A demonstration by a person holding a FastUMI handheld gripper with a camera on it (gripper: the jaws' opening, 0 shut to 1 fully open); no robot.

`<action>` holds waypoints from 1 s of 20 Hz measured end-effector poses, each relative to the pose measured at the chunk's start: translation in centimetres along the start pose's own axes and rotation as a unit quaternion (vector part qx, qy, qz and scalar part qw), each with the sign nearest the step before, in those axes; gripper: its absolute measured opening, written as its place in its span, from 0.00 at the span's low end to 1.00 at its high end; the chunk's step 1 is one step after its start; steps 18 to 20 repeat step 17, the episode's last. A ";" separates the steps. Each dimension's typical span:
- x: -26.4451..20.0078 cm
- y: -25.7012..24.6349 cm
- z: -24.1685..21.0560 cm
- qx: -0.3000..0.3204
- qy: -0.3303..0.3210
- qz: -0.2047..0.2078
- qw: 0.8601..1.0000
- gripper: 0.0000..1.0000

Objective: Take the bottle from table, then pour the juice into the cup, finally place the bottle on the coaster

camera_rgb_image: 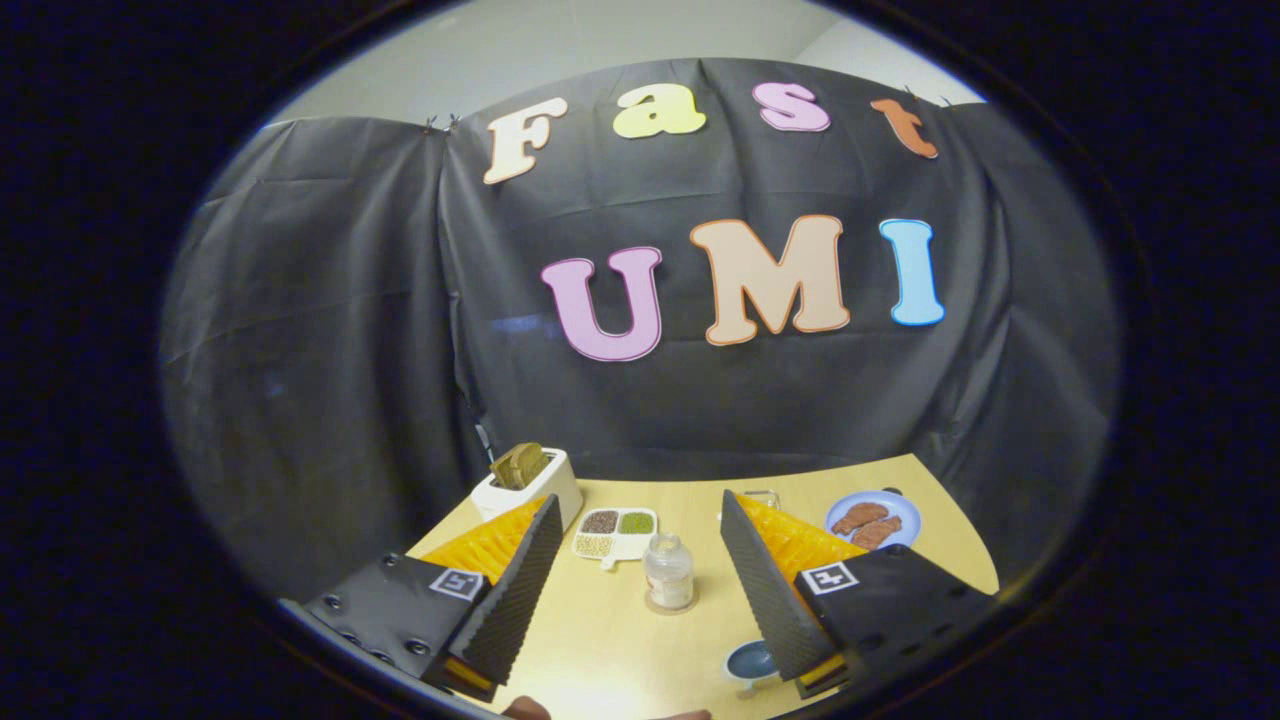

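Here the gripper gapes wide and empty, the bottle standing on the table between its fingers.

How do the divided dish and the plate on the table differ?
The divided dish is pale with rounded corners; the plate is round and bluish. The dish holds separate small heaps of dark, green and pale bits; the plate holds two brown pieces. The dish lies beyond the open gripper, between its fingers; the plate lies outside them, past the right finger. Both lie flat on the table.
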State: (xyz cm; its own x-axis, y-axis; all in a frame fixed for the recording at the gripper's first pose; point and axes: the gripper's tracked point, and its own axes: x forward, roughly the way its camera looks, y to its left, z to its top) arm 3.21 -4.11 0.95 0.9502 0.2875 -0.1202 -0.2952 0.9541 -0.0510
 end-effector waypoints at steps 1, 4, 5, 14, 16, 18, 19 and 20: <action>-0.1 -0.1 0.1 0.001 0.000 0.000 1.000 0.98; -0.5 -0.7 0.4 0.006 -0.001 -0.004 1.000 0.98; -0.5 -0.9 0.3 0.006 -0.001 -0.005 1.000 0.98; -0.9 -1.7 0.0 0.000 0.000 -0.015 1.000 0.98; -0.9 -1.4 -0.2 0.000 0.002 -0.014 1.000 0.98; -0.9 -1.3 -0.2 0.001 0.002 -0.011 1.000 0.98; -0.9 -1.3 -0.2 0.001 0.002 -0.011 1.000 0.98; -0.9 -1.3 -0.2 0.001 0.002 -0.011 1.000 0.98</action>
